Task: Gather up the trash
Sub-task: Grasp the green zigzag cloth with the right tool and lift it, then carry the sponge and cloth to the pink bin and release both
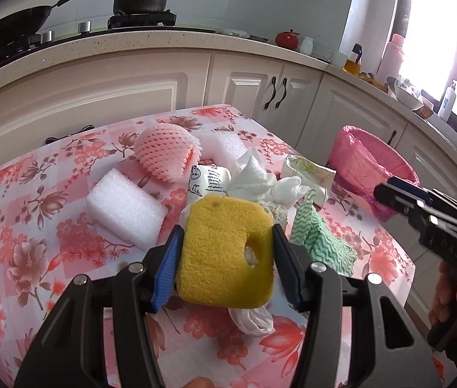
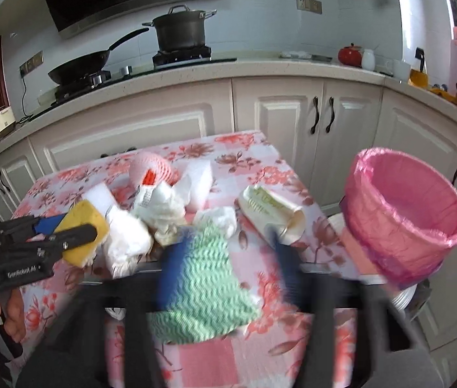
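Note:
My left gripper (image 1: 227, 232) is shut on a yellow sponge (image 1: 225, 252) with a hole in it, held just above the flowered table (image 1: 34, 226). The right wrist view shows the same gripper (image 2: 76, 229) and sponge (image 2: 83, 213) at the left. My right gripper (image 2: 227, 249) is blurred, its fingers wide apart and open; a green wavy cloth (image 2: 209, 274) lies between them on the table. In the left wrist view that cloth (image 1: 319, 242) stands peaked on the table. The right gripper (image 1: 387, 190) pokes in beside the pink-lined bin (image 1: 348, 161). That bin (image 2: 390, 249) stands at the table's right edge.
The pile of trash holds white foam blocks (image 1: 125, 210), a pink foam net (image 1: 164, 152), crumpled tissues (image 1: 260, 174) and a squashed paper cup (image 2: 270, 210). Behind the table run white cabinets (image 2: 280, 119) and a counter with a wok (image 2: 79, 64) and pot (image 2: 180, 32).

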